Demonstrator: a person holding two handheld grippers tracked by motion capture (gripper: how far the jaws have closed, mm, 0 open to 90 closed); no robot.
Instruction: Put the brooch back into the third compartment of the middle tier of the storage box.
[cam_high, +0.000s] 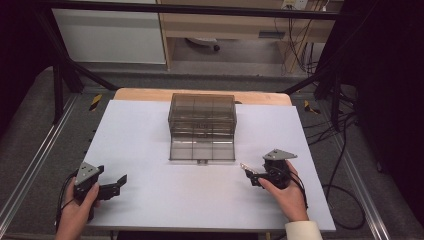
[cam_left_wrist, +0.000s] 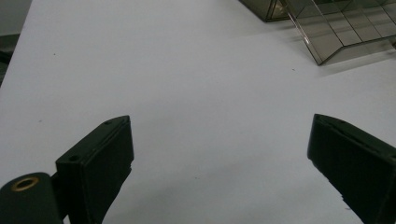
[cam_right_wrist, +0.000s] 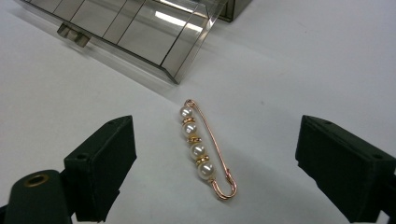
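Observation:
A gold safety-pin brooch strung with several pearls lies flat on the white table. My right gripper is open, its jaws standing wide on either side of the brooch without touching it. From above, the brooch sits just ahead of that gripper, near the front right corner of a smoky clear box. The box's compartmented front panel lies folded down onto the table. At the lower left, my left gripper is open over bare table, nothing between its jaws.
The box's folded-down panel with a small latch lies just beyond the brooch, and its corner shows far ahead of the left gripper. The white sheet covers a wooden table; cables hang off the right side.

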